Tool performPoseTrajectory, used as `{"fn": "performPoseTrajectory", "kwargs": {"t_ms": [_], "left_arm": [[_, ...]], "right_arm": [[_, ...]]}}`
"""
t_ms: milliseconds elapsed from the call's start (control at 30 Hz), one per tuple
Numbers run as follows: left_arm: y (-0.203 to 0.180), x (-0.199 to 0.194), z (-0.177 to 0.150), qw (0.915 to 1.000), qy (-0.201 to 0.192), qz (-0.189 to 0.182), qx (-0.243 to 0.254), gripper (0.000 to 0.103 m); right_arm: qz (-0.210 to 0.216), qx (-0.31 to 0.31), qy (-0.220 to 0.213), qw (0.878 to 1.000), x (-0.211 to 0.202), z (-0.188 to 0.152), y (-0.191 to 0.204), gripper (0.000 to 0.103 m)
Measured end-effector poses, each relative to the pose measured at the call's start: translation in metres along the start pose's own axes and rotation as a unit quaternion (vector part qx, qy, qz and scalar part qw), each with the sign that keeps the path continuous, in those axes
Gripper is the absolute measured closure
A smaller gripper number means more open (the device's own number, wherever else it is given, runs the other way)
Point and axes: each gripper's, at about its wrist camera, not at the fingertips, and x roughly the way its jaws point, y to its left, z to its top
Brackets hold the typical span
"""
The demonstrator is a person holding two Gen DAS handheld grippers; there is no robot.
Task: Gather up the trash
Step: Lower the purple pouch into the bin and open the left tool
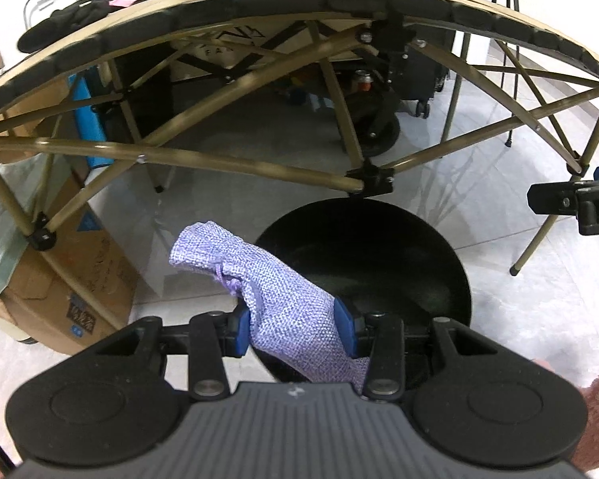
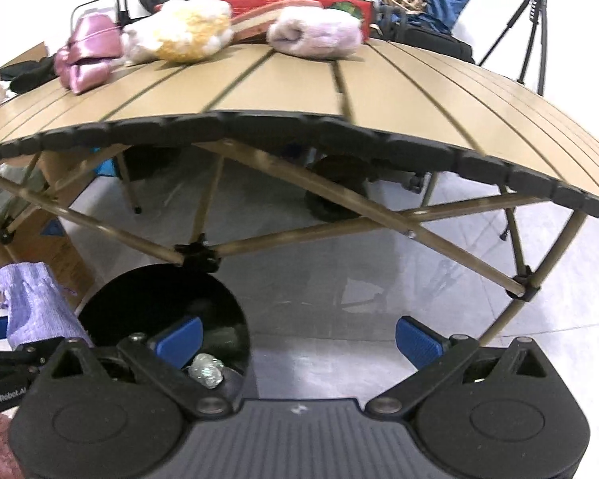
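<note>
- Beneath the slatted table (image 2: pixel 379 92), a black bin (image 1: pixel 379 255) is partly blocked by a frame joint (image 1: pixel 369 177).
- A purple woven pouch (image 1: pixel 283 299) is clamped by the left gripper (image 1: pixel 295 329); the right gripper (image 2: pixel 299 337) is spread, empty.
- "GenRobot" is read on the left gripper.

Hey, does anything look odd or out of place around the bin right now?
One thing: the purple woven pouch clamped in the left hand-held gripper looks intact, more like a usable bag than trash, yet it hangs at the black bin's rim. Crumpled wrap already lies inside. Nothing looks spilled or damaged.
</note>
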Motion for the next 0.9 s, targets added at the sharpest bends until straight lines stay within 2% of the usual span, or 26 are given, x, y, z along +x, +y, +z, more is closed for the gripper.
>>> {"fn": "performPoseTrajectory", "kwargs": {"t_ms": [333, 567, 900], "left_arm": [[-0.023, 0.019, 0.011, 0.9999, 0.006, -0.011, 0.009, 0.060], [-0.033, 0.033, 0.017, 0.9998, 0.013, -0.011, 0.008, 0.060], [-0.037, 0.036, 0.015, 0.9997, 0.014, -0.009, 0.019, 0.059]], "right_arm": [[-0.015, 0.017, 0.007, 1.000, 0.004, 0.000, -0.013, 0.000], [-0.019, 0.036, -0.011, 0.999, 0.000, 0.003, -0.014, 0.000], [-0.023, 0.033, 0.001, 0.999, 0.005, 0.001, -0.014, 0.000]]}}
